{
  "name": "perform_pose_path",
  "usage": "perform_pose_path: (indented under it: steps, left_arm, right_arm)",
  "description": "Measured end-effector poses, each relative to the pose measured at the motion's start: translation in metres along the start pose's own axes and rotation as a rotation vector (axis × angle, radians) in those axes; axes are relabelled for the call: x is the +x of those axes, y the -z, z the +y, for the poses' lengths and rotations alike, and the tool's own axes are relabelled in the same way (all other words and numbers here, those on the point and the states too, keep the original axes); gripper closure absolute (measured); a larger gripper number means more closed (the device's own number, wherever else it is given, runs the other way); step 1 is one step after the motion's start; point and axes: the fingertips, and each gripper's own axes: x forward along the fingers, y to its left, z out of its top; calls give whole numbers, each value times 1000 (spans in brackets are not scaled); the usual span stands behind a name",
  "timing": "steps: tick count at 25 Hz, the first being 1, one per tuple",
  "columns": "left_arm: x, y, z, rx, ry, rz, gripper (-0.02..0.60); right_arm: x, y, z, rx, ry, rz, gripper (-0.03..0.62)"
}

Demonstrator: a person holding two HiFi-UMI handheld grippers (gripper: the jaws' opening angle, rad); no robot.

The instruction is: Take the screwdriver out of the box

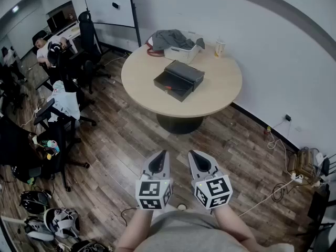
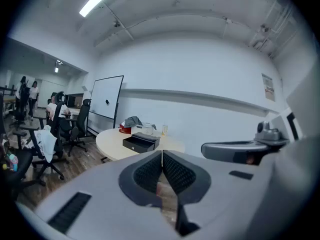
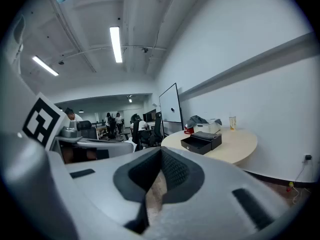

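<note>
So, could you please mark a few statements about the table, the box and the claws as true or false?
1. The black box lies on the round table. True.
2. The left claw is wide open. False: it is shut, with nothing in it.
3. A cup stands on the table. True.
4. The right claw hovers over the box. False: like the left claw, it is above the wooden floor, short of the table.
</note>
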Motion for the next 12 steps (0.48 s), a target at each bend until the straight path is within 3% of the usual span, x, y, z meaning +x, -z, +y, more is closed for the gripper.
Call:
perform_pose_path:
  steps: [12]
  left_arm:
    - [-23, 0, -6, -19, -30, -12, 577]
  right_arm:
    - [-21, -4, 15, -39, -33, 2, 594]
